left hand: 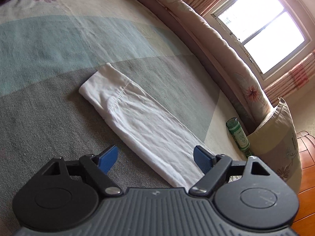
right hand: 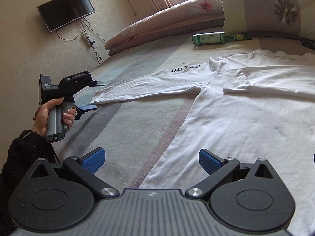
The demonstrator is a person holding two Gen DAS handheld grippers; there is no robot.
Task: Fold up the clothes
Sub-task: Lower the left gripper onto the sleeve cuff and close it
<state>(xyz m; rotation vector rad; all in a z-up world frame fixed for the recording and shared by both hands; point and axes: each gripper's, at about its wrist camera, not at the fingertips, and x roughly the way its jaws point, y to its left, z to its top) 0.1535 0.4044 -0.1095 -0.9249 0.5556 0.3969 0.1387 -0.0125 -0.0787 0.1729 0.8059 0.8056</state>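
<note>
A white T-shirt (right hand: 236, 122) printed "OH.YES!" lies flat on the bed. Its right-hand sleeve (right hand: 265, 78) is folded in over the chest, and the other sleeve (right hand: 145, 86) stretches out to the left. My left gripper (right hand: 98, 95), held in a hand, hovers open at that sleeve's cuff. In the left wrist view the same sleeve (left hand: 137, 114) runs from its hemmed cuff down under the left gripper (left hand: 156, 159), whose blue pads stand wide apart and grip nothing. My right gripper (right hand: 151, 161) is open above the shirt's lower side edge, with nothing between its pads.
A green glass bottle (right hand: 212, 38) (left hand: 239, 137) lies on the striped bed cover (right hand: 128, 133) near a floral pillow (right hand: 265, 5). A rolled quilt (right hand: 157, 19) lines the window side. A TV (right hand: 67, 9) hangs on the wall. Wooden floor (left hand: 307, 167) shows past the bed edge.
</note>
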